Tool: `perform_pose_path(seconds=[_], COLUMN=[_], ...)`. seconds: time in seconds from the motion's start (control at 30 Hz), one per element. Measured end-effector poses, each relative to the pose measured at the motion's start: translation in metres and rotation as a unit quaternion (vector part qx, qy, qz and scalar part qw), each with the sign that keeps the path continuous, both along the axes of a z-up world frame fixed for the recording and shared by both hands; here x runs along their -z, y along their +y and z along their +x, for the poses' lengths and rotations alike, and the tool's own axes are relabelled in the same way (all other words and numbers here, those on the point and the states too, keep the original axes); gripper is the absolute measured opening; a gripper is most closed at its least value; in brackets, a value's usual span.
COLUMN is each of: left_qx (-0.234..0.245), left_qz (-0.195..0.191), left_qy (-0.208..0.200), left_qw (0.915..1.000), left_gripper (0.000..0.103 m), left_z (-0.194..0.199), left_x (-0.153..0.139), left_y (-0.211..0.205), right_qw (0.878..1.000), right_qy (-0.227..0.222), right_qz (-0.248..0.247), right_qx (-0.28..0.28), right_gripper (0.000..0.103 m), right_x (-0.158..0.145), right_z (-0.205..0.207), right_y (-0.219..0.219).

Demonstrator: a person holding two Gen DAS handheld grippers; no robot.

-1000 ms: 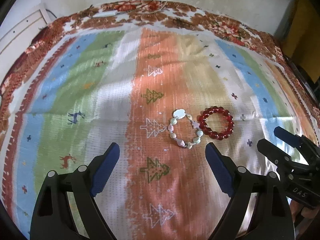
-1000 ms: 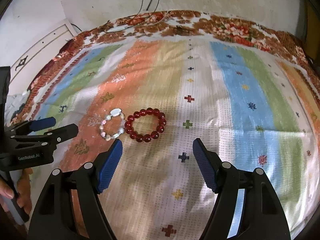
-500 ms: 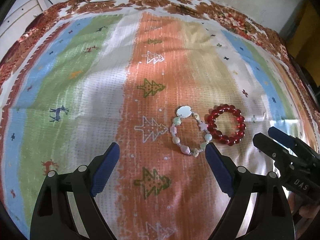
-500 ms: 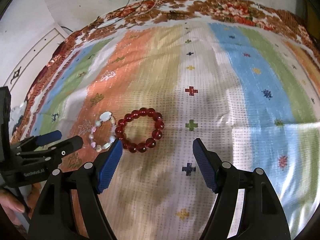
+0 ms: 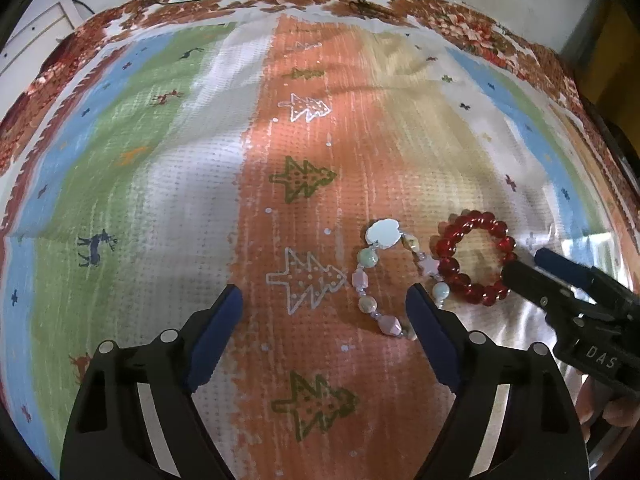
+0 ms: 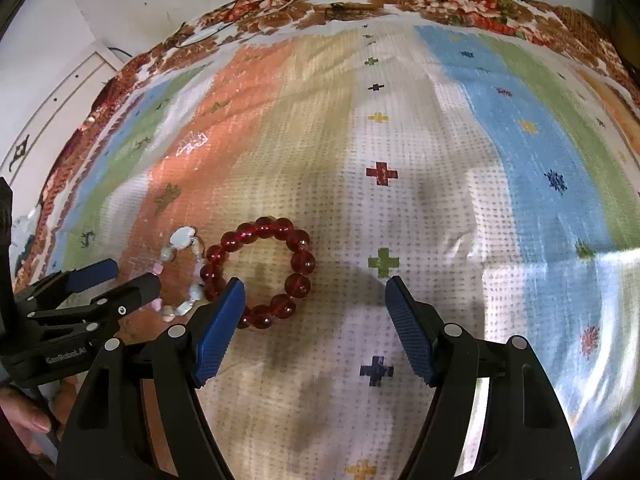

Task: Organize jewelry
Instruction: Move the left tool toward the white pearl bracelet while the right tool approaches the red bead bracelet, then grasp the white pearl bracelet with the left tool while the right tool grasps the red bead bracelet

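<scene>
Both claws are hanging empty while I am lining them up, the left gripper (image 5: pixel 324 312) closing slightly around bare cloth beside the pastel bracelet (image 5: pixel 384 280) right of centre, the right gripper (image 6: pixel 314 312) gaping wide over the red bracelet (image 6: pixel 258 272) lower left on the striped cloth (image 6: pixel 440 160).
</scene>
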State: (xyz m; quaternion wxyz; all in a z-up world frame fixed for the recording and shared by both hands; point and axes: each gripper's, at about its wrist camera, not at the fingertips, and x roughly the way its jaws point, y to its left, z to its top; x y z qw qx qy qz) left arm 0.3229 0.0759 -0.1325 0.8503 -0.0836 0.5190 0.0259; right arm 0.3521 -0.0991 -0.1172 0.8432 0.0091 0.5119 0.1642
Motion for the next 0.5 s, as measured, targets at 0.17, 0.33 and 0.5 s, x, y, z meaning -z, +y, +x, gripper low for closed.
perform_pose_path(seconds=[0.17,0.33,0.5], left_qx=[0.014,-0.001,-0.004], left_qz=[0.034,0.038,0.052], left_qy=[0.003,0.006,0.009], left_qw=[0.9993,0.9993,0.9986], left_gripper=[0.081,0.065,0.045], left_z=[0.000,-0.001,-0.002], left_x=[0.005,0.005,0.006], left_y=[-0.007,0.001,0.003], right_qw=[1.000,1.000,0.999], right_qy=[0.002,0.006,0.009], right_qz=[-0.005,-0.012,-0.037], right_qx=[0.002,-0.004,0.007], right_gripper=[0.072,0.072,0.051], right_x=[0.002,0.004,0.004], right_z=[0.001,0.000,0.000], right_y=[0.002,0.001,0.000])
